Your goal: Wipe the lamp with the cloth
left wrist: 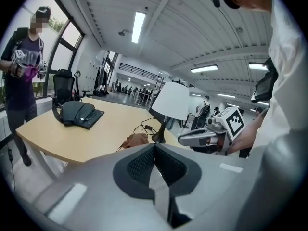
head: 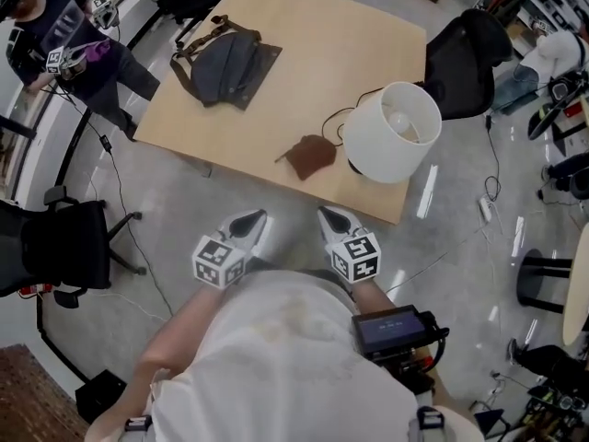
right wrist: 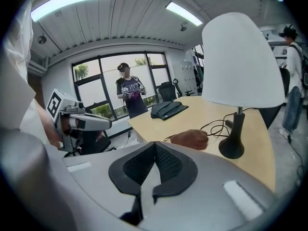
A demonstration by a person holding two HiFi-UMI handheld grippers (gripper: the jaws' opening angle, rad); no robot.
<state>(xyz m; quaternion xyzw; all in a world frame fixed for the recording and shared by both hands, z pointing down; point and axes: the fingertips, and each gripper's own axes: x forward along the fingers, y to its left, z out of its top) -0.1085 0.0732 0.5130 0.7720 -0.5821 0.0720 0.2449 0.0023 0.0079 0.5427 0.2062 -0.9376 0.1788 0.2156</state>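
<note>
The left tool (head: 252,219) and right tool (head: 332,217) are closed tight, holding nothing. Ahead, the brown cloth (head: 310,155) lies on the tabletop (head: 304,53) beside the lamp (head: 396,129). Snagging its cord (head: 329,119) could tip it.

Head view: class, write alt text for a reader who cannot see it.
A person holds the left gripper and right gripper, jaws shut and empty, short of a wooden table. On it are a white lamp, a brown cloth beside its base, and a grey bag farther back.
</note>
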